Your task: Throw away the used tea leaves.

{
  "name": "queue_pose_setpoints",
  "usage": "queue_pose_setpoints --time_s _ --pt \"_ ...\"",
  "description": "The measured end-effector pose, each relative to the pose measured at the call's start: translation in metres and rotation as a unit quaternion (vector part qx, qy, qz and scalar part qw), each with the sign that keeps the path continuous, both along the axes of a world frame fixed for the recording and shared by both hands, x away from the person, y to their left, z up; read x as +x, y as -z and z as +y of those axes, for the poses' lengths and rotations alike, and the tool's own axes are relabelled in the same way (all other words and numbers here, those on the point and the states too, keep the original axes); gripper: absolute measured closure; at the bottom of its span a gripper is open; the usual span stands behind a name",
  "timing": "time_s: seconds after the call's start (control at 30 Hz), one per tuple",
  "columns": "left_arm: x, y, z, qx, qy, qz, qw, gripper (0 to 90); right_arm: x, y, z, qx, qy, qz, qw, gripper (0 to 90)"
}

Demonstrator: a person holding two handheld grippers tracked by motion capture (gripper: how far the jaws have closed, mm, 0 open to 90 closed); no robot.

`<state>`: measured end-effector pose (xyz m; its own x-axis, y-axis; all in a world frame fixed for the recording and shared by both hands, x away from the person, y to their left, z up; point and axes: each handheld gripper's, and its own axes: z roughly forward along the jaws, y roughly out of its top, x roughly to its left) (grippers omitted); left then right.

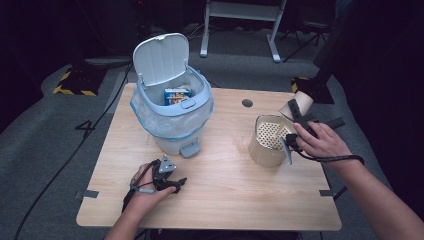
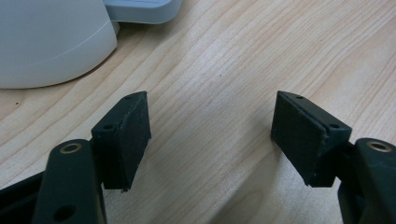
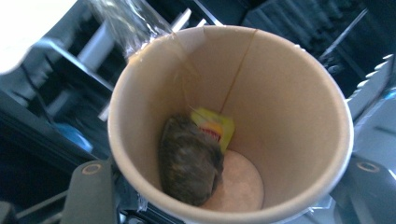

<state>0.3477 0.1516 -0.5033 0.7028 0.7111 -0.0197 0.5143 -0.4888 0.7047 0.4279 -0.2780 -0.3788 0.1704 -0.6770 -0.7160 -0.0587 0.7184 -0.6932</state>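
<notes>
My right gripper [image 1: 298,112] is shut on a brown paper cup [image 1: 303,100], which is tipped on its side just above the far rim of a beige pot [image 1: 262,152] with a perforated insert [image 1: 270,134]. In the right gripper view the cup [image 3: 289,93] opens toward the camera between the two jaws of my right gripper [image 3: 229,196]. A wet tea bag [image 3: 189,161] with a yellow tag [image 3: 214,127] lies inside it. My left gripper [image 1: 177,184] rests open on the wooden table [image 1: 225,200] near the front. Its jaws [image 2: 212,133] stand wide apart with nothing between them.
A white pedal bin [image 1: 172,120] with a plastic liner stands at the back left, its lid [image 1: 161,57] up and a blue and yellow box [image 1: 177,95] inside. Its base [image 2: 46,42] and pedal [image 2: 144,9] lie just beyond my left gripper. A metal stand's legs [image 1: 240,30] stand behind the table.
</notes>
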Motion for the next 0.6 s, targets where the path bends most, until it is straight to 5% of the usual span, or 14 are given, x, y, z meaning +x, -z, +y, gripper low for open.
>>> queue_pose_setpoints --time_s 0.13,0.3,0.4,0.6 --pt "0.0 0.0 0.0 0.0 0.0 0.0 1.0 28.4 -0.003 0.0 0.002 -0.03 -0.002 -0.03 0.9991 34.8" --pt "0.0 0.0 0.0 0.0 0.0 0.0 1.0 28.4 -0.008 -0.004 0.008 -0.083 0.004 -0.079 0.9934 35.2" --pt "0.0 0.0 0.0 0.0 0.0 0.0 1.0 28.4 -0.008 -0.008 0.013 -0.108 0.005 -0.087 0.9904 35.2" --pt "0.0 0.0 0.0 0.0 0.0 0.0 1.0 28.4 -0.008 -0.009 0.015 -0.108 0.002 -0.083 0.9907 35.2"
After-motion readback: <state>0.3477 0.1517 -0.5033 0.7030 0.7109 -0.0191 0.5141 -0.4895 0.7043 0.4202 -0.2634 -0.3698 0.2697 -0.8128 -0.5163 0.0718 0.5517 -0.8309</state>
